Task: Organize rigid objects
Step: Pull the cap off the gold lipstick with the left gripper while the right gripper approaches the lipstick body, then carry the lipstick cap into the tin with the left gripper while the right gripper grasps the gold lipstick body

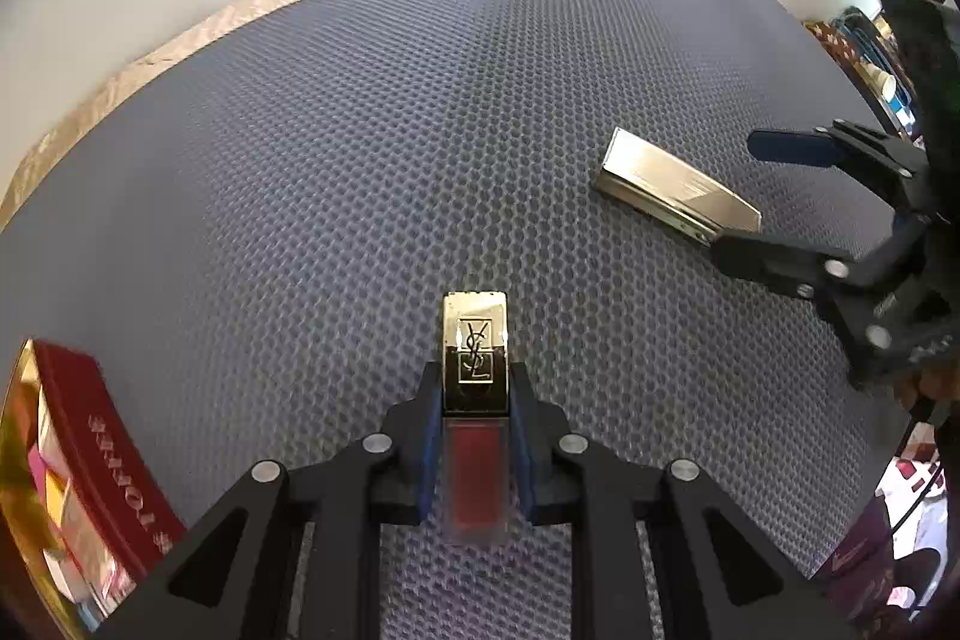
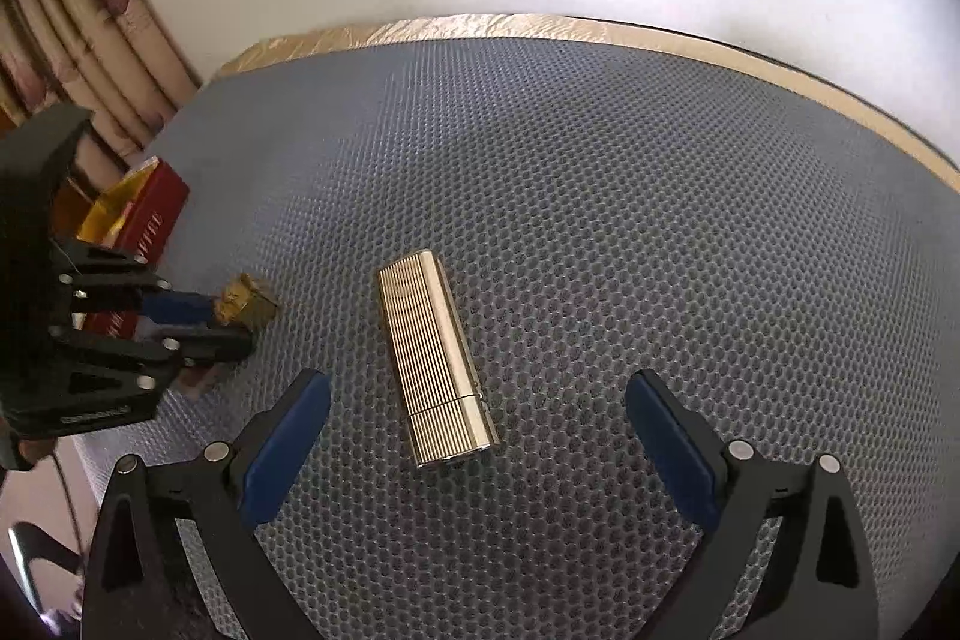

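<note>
— What's cut off?

— The red box (image 1: pixel 114 466) at the mat's (image 1: pixel 360 160) left edge; its lettering is hard to read.

— The tongs?

— The left gripper (image 1: pixel 474 436) is clamped on the lip gloss (image 1: pixel 475 400), low over the mat. The right gripper (image 2: pixel 477 454) gapes wide around the gold lipstick (image 2: pixel 435 358) lying flat, not touching it.

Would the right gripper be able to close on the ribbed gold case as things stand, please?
Probably yes. The right gripper is open, and the ribbed gold case lies flat on the grey mat between its fingers, with nothing around it. The left gripper, shut on the lip gloss, is off to the side.
</note>
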